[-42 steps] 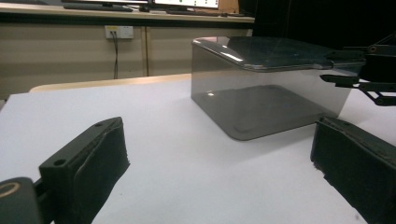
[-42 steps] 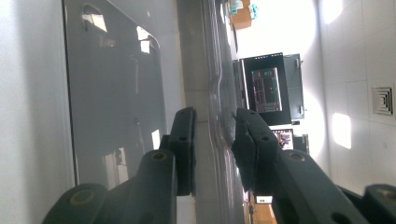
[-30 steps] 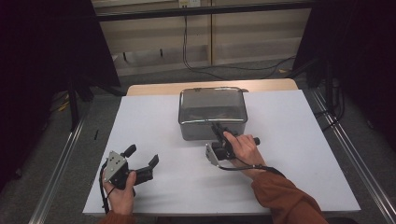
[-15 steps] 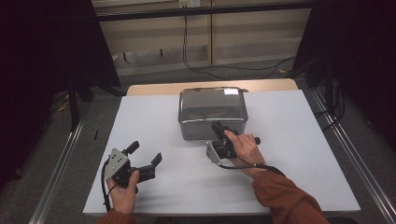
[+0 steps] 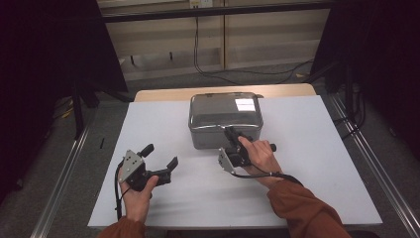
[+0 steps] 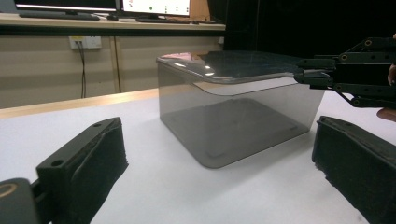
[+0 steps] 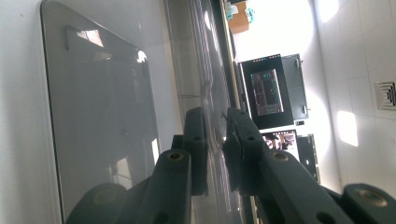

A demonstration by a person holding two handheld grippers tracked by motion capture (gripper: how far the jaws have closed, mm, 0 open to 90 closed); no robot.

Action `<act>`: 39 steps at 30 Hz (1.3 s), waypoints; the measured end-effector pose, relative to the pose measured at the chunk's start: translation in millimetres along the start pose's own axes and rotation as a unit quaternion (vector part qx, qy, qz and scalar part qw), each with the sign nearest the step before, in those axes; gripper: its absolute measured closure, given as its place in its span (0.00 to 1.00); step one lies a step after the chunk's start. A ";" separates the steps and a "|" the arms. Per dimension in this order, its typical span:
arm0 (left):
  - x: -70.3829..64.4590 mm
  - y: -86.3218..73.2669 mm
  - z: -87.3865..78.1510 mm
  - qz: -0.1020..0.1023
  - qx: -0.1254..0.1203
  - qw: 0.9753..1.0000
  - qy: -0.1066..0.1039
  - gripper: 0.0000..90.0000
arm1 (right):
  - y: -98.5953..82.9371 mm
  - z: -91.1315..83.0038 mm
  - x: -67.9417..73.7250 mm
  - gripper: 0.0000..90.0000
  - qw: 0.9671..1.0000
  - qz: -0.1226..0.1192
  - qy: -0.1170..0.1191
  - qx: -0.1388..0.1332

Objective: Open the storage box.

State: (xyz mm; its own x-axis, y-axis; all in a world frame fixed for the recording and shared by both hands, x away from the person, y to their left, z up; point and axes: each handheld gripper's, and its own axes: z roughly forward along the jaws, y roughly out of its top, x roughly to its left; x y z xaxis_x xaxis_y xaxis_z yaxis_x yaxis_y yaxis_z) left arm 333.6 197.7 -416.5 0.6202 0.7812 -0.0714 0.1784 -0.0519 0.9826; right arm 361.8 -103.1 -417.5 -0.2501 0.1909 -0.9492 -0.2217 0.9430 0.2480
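Lid pinched at the box's near edge

At frame centre, the right gripper (image 5: 232, 135) is clamped on the lid (image 5: 225, 109) rim of the grey box (image 5: 218, 136), likely to lift it off. The left gripper (image 5: 159, 154), lower left, rests on the table (image 5: 317, 148) with jaws apart, waiting. No readable writing.

White table (image 5: 307, 163) carries a smoky lidded plastic box (image 5: 225, 121) near its far edge

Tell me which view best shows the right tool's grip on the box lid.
The left gripper view: from the side, the right tool pinches the lid edge of the box. The right gripper view shows its jaws closed on the rim; the high view hides contact behind the hand.
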 end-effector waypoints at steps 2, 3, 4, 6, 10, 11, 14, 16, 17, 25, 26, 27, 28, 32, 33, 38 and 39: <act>0.4 0.8 2.7 -0.001 -0.002 1.000 0.009 0.02 | -0.1 0.2 -0.8 0.89 1.000 0.000 0.000 -0.002; 1.4 1.2 3.6 -0.002 -0.002 1.000 0.012 0.02 | -0.1 0.0 -1.4 0.89 1.000 0.002 -0.001 -0.001; 2.1 1.6 5.2 -0.008 -0.004 1.000 0.009 0.01 | -0.2 -0.1 -2.3 0.89 1.000 0.003 -0.002 -0.001; 3.6 2.7 7.8 -0.003 -0.002 1.000 0.009 0.01 | 0.0 -0.3 -4.4 0.89 1.000 0.007 -0.004 -0.002; 3.1 6.2 15.4 0.005 0.002 1.000 0.005 0.01 | 0.7 -0.3 -6.2 0.89 1.000 0.003 -0.004 -0.002; 1.9 7.7 18.0 0.000 0.001 1.000 0.002 0.01 | 0.6 -0.3 -6.2 0.89 1.000 0.002 -0.003 -0.002; -2.4 14.0 22.9 0.008 0.007 1.000 -0.012 0.01 | 0.3 -0.5 -7.0 0.89 1.000 0.002 -0.002 -0.002; -5.6 16.9 26.7 0.009 0.003 1.000 -0.017 0.01 | 0.3 -0.6 -8.4 0.89 1.000 0.005 -0.004 -0.002; -6.5 18.3 28.4 0.014 0.006 1.000 -0.018 0.01 | 0.5 -0.4 -9.5 0.89 1.000 0.003 -0.005 -0.004; -5.4 21.8 46.4 0.027 -0.001 0.999 -0.021 0.02 | 1.3 -0.6 -15.2 0.90 1.000 0.006 -0.010 -0.004; -6.0 22.8 47.7 0.031 -0.002 0.999 -0.022 0.02 | 1.2 -0.5 -15.7 0.90 1.000 0.005 -0.010 -0.005; -6.2 23.8 49.2 0.033 -0.002 0.999 -0.024 0.02 | 1.0 -0.6 -16.3 0.90 1.000 0.007 -0.012 -0.005; -6.6 24.6 51.2 0.032 -0.001 0.999 -0.027 0.02 | 0.8 -0.6 -16.9 0.90 1.000 0.010 -0.011 -0.005; -4.5 26.5 62.4 0.047 0.002 0.999 -0.026 0.03 | 1.8 -0.2 -18.7 0.90 1.000 0.007 -0.013 -0.007; -3.1 27.2 65.4 0.045 0.003 0.999 -0.027 0.03 | 2.1 -0.4 -19.2 0.90 1.000 0.007 -0.013 -0.006; 0.3 24.9 76.6 0.038 0.005 0.999 -0.029 0.04 | 1.1 0.0 -21.6 0.90 1.000 0.007 -0.015 -0.009; 0.6 24.0 78.7 0.041 0.005 0.999 -0.031 0.04 | 1.1 0.2 -21.7 0.90 1.000 0.007 -0.015 -0.009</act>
State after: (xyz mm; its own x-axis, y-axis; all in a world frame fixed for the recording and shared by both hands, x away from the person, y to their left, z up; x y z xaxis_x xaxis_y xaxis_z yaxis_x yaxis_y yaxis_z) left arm 398.3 148.0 -406.5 0.6784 0.7347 -0.0012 0.1325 -0.1208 0.9838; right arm 367.2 -106.1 -396.7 -0.2249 0.2123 -0.9510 -0.2357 0.9351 0.2645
